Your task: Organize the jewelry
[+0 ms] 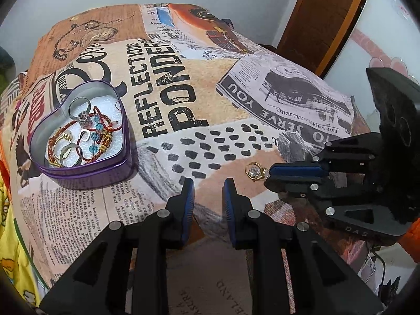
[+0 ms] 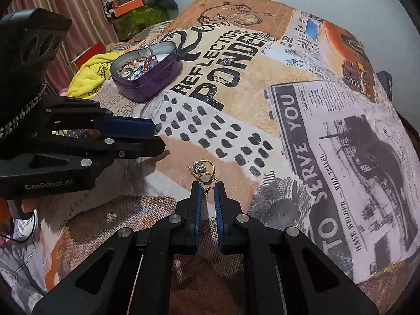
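A purple heart-shaped tin (image 1: 123, 157) holds several rings and red beaded bracelets; it also shows in the right wrist view (image 2: 157, 84) at the upper left. My right gripper (image 2: 208, 187) is nearly shut on a gold jewelry piece with a clear stone and a white heart (image 2: 203, 172), held at the fingertips just above the cloth. The same piece (image 1: 255, 171) sticks out of the right gripper (image 1: 267, 176) in the left wrist view. My left gripper (image 1: 208, 187) is open and empty, between the tin and the gold piece.
A printed newspaper-pattern cloth (image 1: 236, 105) covers the table. A yellow cloth (image 2: 92, 73) and cluttered boxes (image 2: 131, 13) lie beyond the table's left side. A wooden door frame (image 1: 328, 21) stands at the back right.
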### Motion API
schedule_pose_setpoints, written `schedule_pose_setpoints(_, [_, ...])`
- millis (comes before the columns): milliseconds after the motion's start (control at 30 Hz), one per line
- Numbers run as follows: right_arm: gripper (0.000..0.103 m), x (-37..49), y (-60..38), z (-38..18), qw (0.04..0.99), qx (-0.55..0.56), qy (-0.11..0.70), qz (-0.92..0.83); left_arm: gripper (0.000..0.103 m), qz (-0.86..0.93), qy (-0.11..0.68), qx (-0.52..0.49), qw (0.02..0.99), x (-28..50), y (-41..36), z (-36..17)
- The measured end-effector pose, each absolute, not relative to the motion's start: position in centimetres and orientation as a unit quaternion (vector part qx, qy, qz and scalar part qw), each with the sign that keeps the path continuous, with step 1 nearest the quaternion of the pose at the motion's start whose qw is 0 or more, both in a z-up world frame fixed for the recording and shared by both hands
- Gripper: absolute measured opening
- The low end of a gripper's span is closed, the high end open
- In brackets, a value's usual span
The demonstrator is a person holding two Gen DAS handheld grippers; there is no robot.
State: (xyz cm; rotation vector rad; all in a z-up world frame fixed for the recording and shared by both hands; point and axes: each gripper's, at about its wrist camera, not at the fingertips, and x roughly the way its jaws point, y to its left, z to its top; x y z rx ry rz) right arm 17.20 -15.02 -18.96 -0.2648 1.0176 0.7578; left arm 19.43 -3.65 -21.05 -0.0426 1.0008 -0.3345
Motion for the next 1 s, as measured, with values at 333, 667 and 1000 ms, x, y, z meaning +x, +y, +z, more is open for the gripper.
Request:
schedule_pose_setpoints(333, [0.014,17.7,-13.8,-18.7,0.805,-0.146,0.462,0.343,0.021,-0.162,0.477,-0.021,0.864,19.3,-3.5,-21.1])
schedule_pose_setpoints(667, [0.015,17.9,-14.4,-18.7,0.802,-0.114,0.47,0.351,0.021,-0.164,0.477,-0.021,0.863,19.1,-3.3,-21.0])
schedule_pose_setpoints(1000, [0.014,18.1,-16.0,-15.4,0.824,-0.073,0.438,0.353,0.021,-0.171,0.478,-0.017,0.861,19.2,-4.0,-20.7])
